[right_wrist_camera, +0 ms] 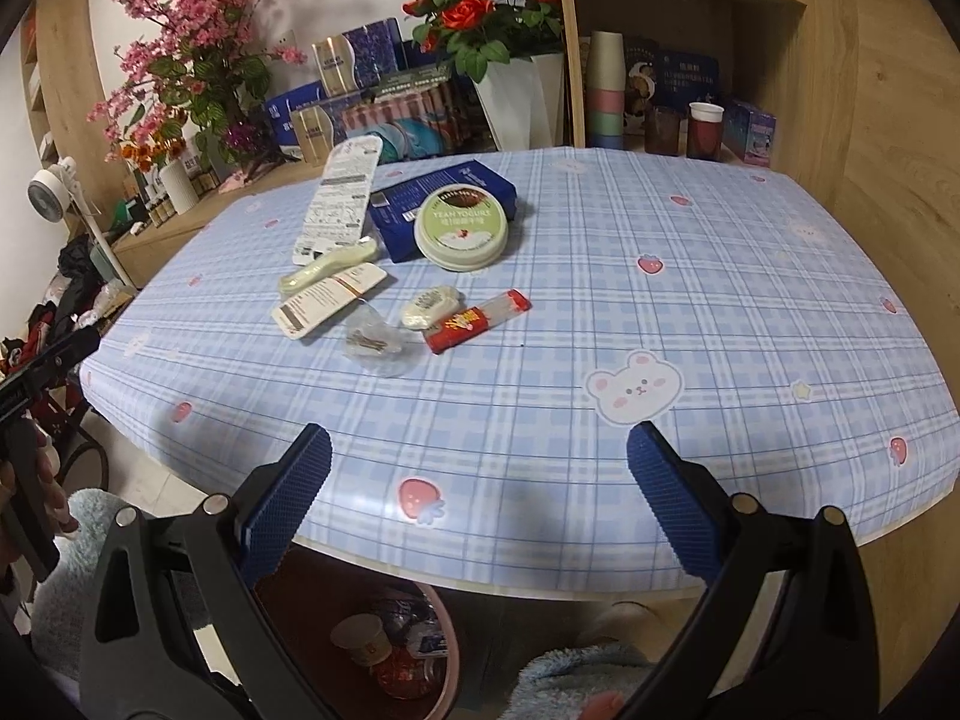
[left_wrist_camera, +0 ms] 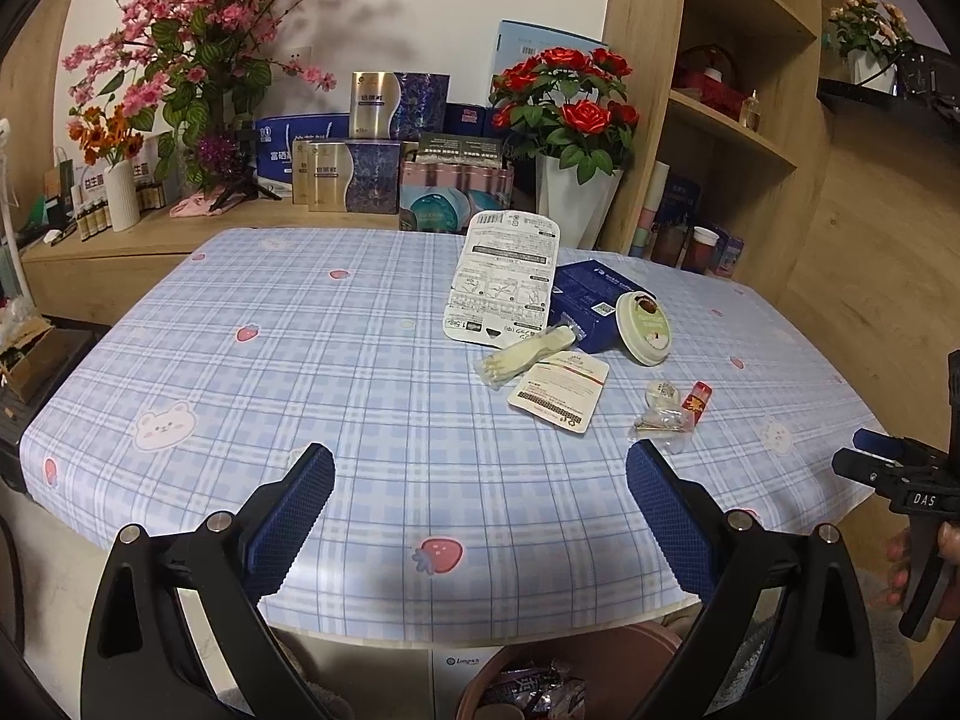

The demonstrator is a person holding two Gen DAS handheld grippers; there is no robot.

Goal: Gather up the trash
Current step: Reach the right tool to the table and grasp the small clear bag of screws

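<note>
Trash lies in a cluster on the plaid tablecloth (left_wrist_camera: pixel 300 360) (right_wrist_camera: pixel 660 300): a tall white printed package (left_wrist_camera: pixel 504 276) (right_wrist_camera: pixel 345 198), a dark blue box (left_wrist_camera: pixel 594 300) (right_wrist_camera: pixel 444 204), a round green-lidded tub (left_wrist_camera: pixel 645 327) (right_wrist_camera: pixel 462 231), a wrapped plastic fork (left_wrist_camera: pixel 522 357) (right_wrist_camera: pixel 327 270), a white sachet (left_wrist_camera: pixel 558 390) (right_wrist_camera: pixel 327 300), a clear wrapper (left_wrist_camera: pixel 663 423) (right_wrist_camera: pixel 375 345) and a red stick wrapper (left_wrist_camera: pixel 699 399) (right_wrist_camera: pixel 477 321). My left gripper (left_wrist_camera: pixel 480 474) is open over the near table edge. My right gripper (right_wrist_camera: pixel 480 456) is open too, well short of the trash.
A brown bin (left_wrist_camera: pixel 576 666) (right_wrist_camera: pixel 372 648) with wrappers and a paper cup sits under the near table edge. Flower vases (left_wrist_camera: pixel 570 120) and boxes (left_wrist_camera: pixel 354 174) line the counter behind. A wooden shelf (right_wrist_camera: pixel 690 60) with cups stands at the right.
</note>
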